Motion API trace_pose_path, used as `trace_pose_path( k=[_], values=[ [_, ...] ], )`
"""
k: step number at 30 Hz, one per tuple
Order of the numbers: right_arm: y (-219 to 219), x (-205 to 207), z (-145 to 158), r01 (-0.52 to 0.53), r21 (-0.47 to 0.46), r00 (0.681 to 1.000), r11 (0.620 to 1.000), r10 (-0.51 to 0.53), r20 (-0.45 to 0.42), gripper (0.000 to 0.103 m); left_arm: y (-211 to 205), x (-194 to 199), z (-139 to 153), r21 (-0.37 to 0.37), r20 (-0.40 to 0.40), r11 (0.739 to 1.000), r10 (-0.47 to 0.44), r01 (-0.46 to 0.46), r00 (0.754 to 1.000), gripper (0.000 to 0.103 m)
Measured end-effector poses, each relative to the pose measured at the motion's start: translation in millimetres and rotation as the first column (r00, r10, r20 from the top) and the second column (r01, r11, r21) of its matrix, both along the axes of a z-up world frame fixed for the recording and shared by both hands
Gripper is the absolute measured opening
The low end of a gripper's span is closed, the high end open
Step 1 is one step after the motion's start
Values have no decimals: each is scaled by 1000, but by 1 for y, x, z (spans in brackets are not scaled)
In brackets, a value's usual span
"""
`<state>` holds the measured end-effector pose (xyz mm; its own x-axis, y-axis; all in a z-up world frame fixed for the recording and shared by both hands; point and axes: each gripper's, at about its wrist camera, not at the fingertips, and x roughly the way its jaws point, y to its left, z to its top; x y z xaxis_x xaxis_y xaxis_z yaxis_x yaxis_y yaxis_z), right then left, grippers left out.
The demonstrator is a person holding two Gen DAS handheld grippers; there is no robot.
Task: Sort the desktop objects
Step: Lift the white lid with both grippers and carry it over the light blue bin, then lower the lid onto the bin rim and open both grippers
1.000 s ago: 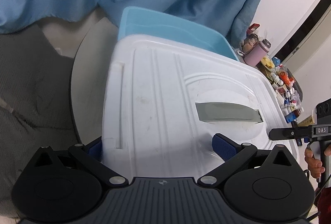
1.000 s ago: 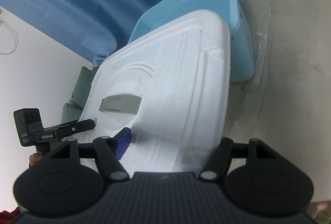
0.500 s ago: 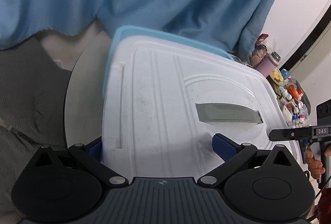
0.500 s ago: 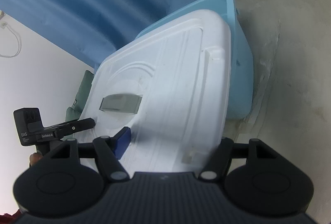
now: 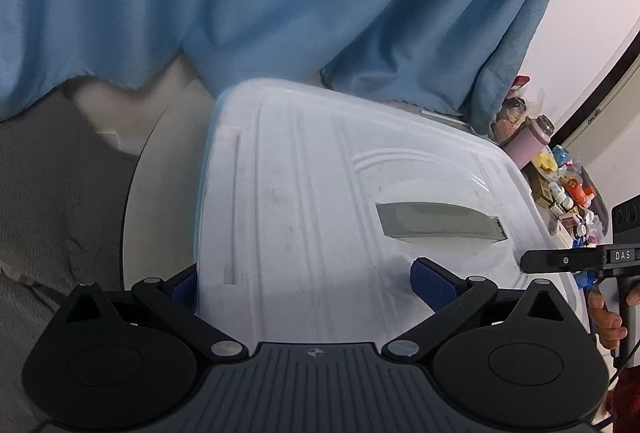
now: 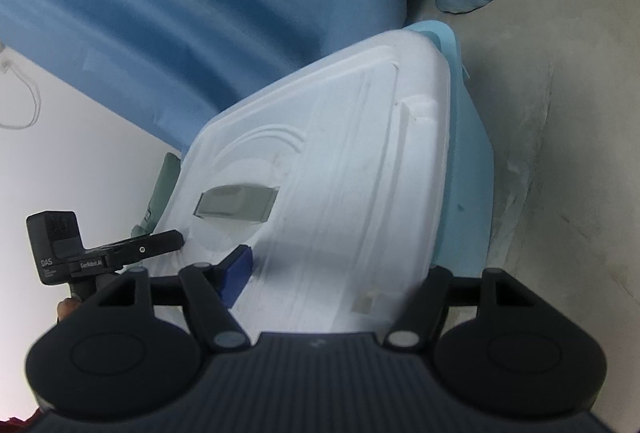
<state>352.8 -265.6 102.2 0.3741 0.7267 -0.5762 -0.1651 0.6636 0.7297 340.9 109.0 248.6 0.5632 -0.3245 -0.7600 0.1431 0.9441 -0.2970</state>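
Both tools grip the white lid (image 5: 320, 217) by its near edge. The left tool (image 5: 304, 281) is clamped on the lid's left near corner: one blue pad sits on top, the other just under the rim. The right tool (image 6: 336, 273) is clamped on the right near corner the same way, w/ only its upper blue pad visible; the lower finger is hidden behind the lid.

What's changed: a sec ago the light-blue bin (image 6: 468, 169) showed a wide open mouth beyond the lid's far edge. Half a sec ago only a thin blue rim was left. Now the lid covers nearly all of it: from the left tool just a sliver of blue shows along the lid's left side, and from the right tool the bin's side wall and far corner peek out to the right.

So the lid has been slid fwd over the bin (prob. the closing step, sorting itself apparently done). Seating can't be judged yet; the lid's near edge looks to be held up by the tools, so lowering and letting go seem to be what's left.

Off to the left tool's right, small clutter and a pink bottle (image 5: 530, 141) sit on a worktop, well apart from the bin.
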Motion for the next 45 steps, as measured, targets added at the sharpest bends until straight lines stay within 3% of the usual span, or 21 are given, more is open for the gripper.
trace_pose_path(
  k=[10, 15, 16, 19, 22, 28, 35, 37, 40, 45],
  values=[
    [7, 38, 7, 27, -27, 1000, 999, -27, 11, 70, 13, 51, -3, -31, -8, 999, 8, -9, 1000, 103],
    [11, 51, 10, 63, -63, 998, 996, -63, -6, 77, 15, 67, -10, -52, -13, 999, 1, -2, 1000, 103],
    [12, 54, 11, 69, -72, 997, 995, -71, -26, 78, 14, 71, -11, -40, -19, 999, 1, -2, 1000, 103],
    [15, 57, 19, 103, -152, 993, 983, -111, -49, 89, 10, 76, -13, 102, -7, 995, 4, -4, 1000, 103],
    [19, 55, 27, 96, -184, 993, 978, -106, -43, 93, 18, 81, -19, 70, -37, 998, 8, -5, 999, 103],
    [16, 61, 29, 164, -325, 983, 932, -182, -26, 93, 23, 83, -25, 101, -36, 995, 22, -18, 999, 103],
    [17, 54, 40, 183, -445, 982, 877, -186, 37, 93, 19, 84, -21, 146, -16, 989, 23, -20, 1000, 103],
    [19, 54, 39, 183, -486, 982, 855, -184, 48, 93, 17, 85, -18, 198, -16, 979, 42, -38, 999, 103],
    [24, 58, 39, 159, -536, 985, 829, -167, 34, 90, 15, 90, -14, 279, -31, 958, 82, -70, 996, 103],
    [36, 64, 30, 90, -607, 991, 790, -131, -23, 63, 14, 98, -16, 330, -98, 940, 120, -81, 988, 103]
  ],
)
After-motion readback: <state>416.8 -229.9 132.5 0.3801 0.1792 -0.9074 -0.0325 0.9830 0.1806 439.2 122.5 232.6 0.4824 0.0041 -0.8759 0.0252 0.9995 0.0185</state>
